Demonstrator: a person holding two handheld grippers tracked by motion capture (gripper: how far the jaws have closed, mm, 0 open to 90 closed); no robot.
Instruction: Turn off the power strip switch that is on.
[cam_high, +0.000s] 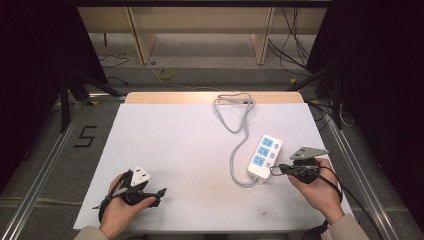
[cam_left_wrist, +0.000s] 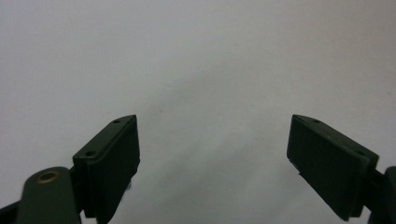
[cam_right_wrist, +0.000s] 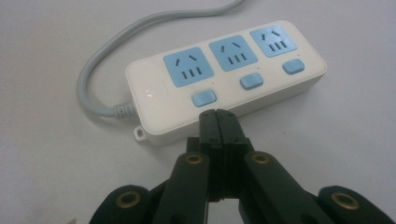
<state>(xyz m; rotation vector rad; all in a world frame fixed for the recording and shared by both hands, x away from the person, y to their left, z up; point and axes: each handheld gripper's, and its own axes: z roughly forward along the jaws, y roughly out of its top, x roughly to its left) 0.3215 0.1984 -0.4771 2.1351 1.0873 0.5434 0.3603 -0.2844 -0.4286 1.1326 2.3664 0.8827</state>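
A white power strip (cam_high: 265, 156) with three blue sockets and three blue rocker switches lies on the right half of the white table (cam_high: 165, 145), slanted, its grey cable (cam_high: 235, 125) looping toward the far edge. The right gripper (cam_right_wrist: 218, 114) is clenched on nothing, its jaws pressed flat together into a single blunt tip, and that tip sits just in front of the nearest switch (cam_right_wrist: 203, 98) — close, though contact cannot be confirmed. In the high view the same gripper (cam_high: 274, 170) points at the strip's near end from the right.

The step in hand looks like pressing that switch. To do it well, keep the jaws closed so the tip stays narrow, bring it down squarely on the button's middle, and push straight into the strip rather than sideways — the strip is light and unanchored, so a glancing push would likely slide it.

The left gripper (cam_left_wrist: 215, 154) is released, jaws wide with bare tabletop between them; in the high view it rests at the table's near left (cam_high: 161, 192), well apart from the strip. It has open room to come across and steady the strip's body. On the right, the table's edge lies near the hand, so sideways room there is limited.
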